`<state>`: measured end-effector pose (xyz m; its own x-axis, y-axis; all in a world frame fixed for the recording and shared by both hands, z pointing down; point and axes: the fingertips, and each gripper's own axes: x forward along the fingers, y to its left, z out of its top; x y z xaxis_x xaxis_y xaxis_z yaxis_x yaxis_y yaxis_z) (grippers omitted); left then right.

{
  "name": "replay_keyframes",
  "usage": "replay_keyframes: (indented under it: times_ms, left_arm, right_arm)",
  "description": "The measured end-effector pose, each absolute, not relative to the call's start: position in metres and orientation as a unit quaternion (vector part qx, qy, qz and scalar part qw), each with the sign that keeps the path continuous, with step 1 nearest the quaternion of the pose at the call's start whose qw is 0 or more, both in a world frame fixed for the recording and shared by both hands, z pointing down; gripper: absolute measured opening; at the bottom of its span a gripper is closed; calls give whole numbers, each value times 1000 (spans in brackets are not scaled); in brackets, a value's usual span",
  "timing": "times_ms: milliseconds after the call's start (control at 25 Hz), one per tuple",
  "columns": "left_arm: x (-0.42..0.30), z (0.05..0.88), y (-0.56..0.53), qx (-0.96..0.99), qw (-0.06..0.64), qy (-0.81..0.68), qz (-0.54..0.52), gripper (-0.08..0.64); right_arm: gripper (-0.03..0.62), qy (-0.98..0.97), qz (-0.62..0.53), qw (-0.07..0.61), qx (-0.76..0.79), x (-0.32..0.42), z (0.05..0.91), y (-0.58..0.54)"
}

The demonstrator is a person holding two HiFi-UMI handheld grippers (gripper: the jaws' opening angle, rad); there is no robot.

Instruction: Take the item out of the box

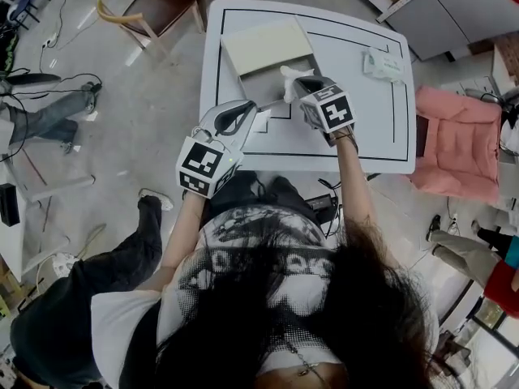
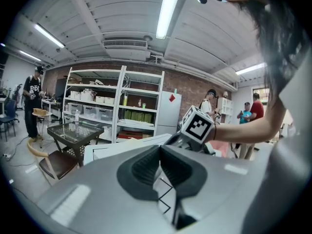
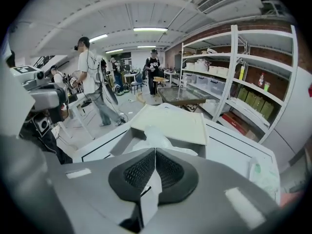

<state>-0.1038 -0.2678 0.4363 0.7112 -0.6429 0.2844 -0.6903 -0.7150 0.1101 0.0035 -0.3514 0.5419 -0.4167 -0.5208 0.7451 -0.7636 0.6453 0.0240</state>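
An open grey box (image 1: 272, 73) with its cream lid (image 1: 263, 43) folded back stands on the white table (image 1: 365, 136). A white, crinkly wrapped item (image 1: 287, 79) sticks up at the box's right edge. My right gripper (image 1: 298, 84) is shut on it. In the right gripper view a white flap of the item (image 3: 150, 139) is pinched between the dark pads (image 3: 139, 172), with the box wall (image 3: 122, 143) and lid (image 3: 170, 123) just beyond. My left gripper (image 1: 242, 110) hovers near the table's front left, shut and empty (image 2: 160, 150).
A small white packet (image 1: 383, 63) lies at the table's back right. A pink chair (image 1: 458, 140) stands to the right, a wooden chair (image 1: 154, 10) behind the table. Several people stand around; a seated person's legs (image 1: 49, 116) are at the left.
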Motion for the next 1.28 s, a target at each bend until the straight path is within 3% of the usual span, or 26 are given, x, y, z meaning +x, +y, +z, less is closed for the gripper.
replay_keyframes:
  times_ms: [520,1280]
  left_arm:
    - [-38,438,-237,922,99,-349,136,0]
    - [36,437,-162,907,94,-384,146,0]
  right_arm:
    - [9,-818,254,249,452,64,522,-268]
    - [9,-823,267,185,466,154,505,-170]
